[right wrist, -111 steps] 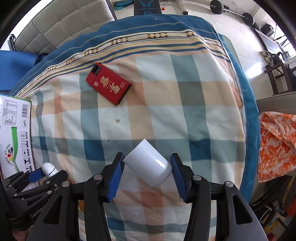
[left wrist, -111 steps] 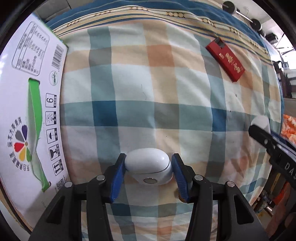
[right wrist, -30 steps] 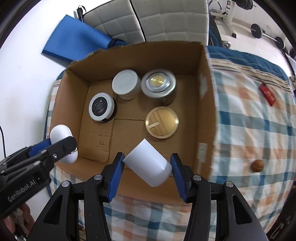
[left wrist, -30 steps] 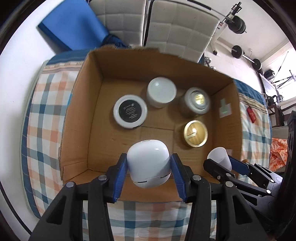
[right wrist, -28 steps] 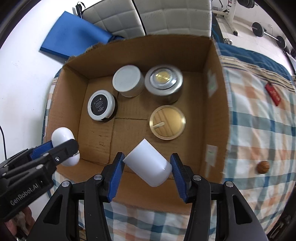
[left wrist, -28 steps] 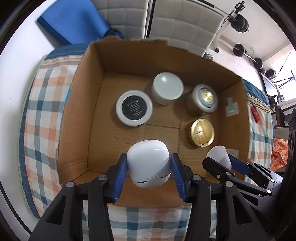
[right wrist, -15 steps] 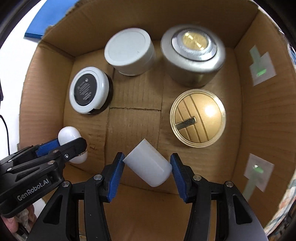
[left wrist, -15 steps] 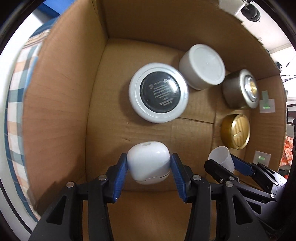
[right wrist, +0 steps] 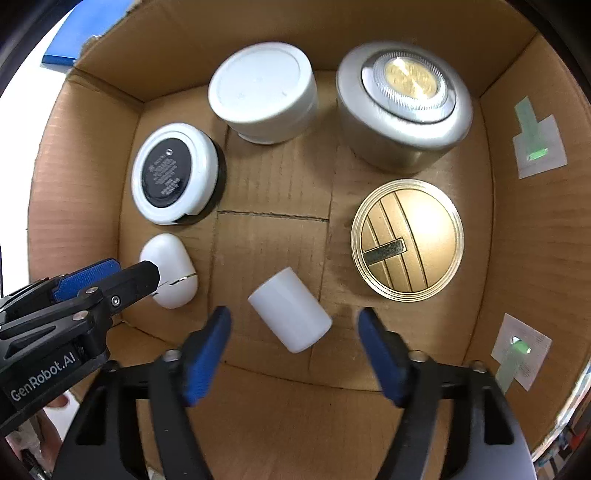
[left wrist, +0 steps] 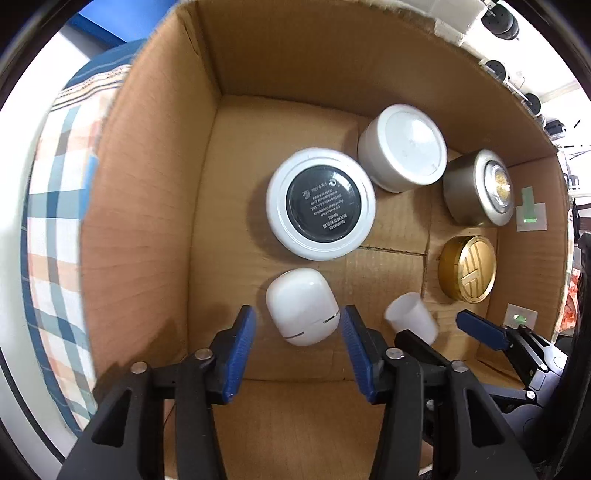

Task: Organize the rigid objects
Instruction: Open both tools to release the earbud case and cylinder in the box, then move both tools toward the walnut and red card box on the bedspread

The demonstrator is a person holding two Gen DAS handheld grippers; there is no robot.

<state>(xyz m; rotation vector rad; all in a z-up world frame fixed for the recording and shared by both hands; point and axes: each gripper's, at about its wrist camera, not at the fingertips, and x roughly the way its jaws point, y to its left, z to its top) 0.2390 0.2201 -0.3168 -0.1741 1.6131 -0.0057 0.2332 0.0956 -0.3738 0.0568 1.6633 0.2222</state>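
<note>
both tongs, left [left wrist: 297, 325] and right [right wrist: 293, 334], have opened wide and hold nothing; case [left wrist: 301, 312] and cup [right wrist: 290, 310] lie on the box [right wrist: 273, 192] floor. release step; next, lift clear.

A checked bedspread [left wrist: 55, 192] in blue, orange and white lies at the left. Above it sits something blue [left wrist: 107, 27], perhaps a cushion. Daylight is bright.

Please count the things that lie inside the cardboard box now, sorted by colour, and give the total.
White: 3 (earbud case, small tube, round jar)
White with black face: 1 (round tin)
Silver: 1 (puck light)
Gold: 1 (flat tin)
Total: 6
</note>
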